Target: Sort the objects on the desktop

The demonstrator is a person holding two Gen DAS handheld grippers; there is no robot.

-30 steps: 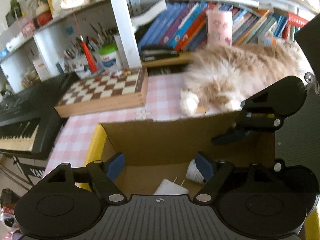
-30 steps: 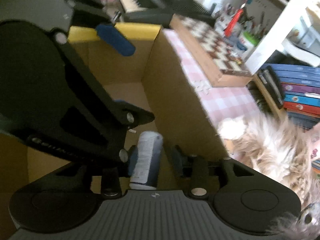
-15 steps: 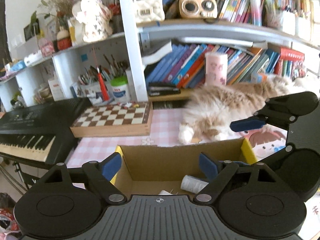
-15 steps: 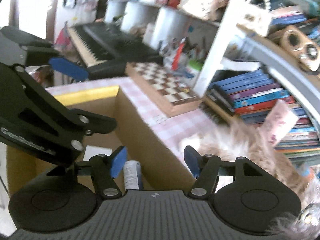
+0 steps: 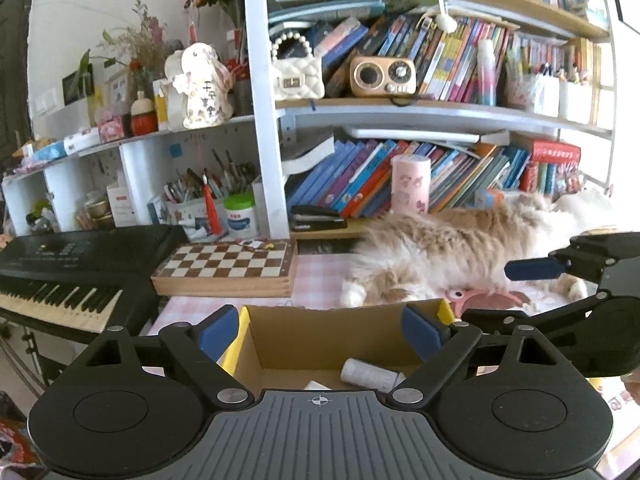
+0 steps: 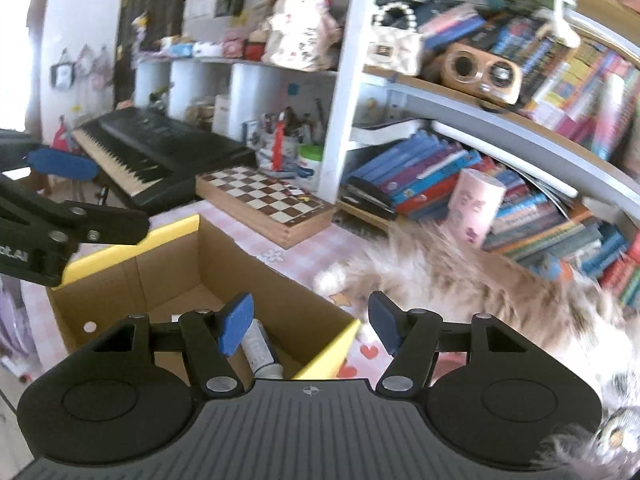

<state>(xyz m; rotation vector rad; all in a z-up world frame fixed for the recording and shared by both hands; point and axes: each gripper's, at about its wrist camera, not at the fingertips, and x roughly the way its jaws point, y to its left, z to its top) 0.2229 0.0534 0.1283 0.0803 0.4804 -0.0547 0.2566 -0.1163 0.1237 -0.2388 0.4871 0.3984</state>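
Open-topped cardboard box (image 5: 328, 336), fluffy cat (image 5: 452, 256) sprawled just behind, chessboard (image 5: 228, 266) beside

The right gripper (image 6: 308, 322) hangs with jaws apart above the cardboard box's (image 6: 256, 276) yellow-edged near corner; a white bottle (image 6: 260, 348) lies inside it.

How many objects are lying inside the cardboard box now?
2 visible: a white bottle lying on its side on the floor of the cardboard box, and a white item beside it, mostly hidden. The claws may hide more.
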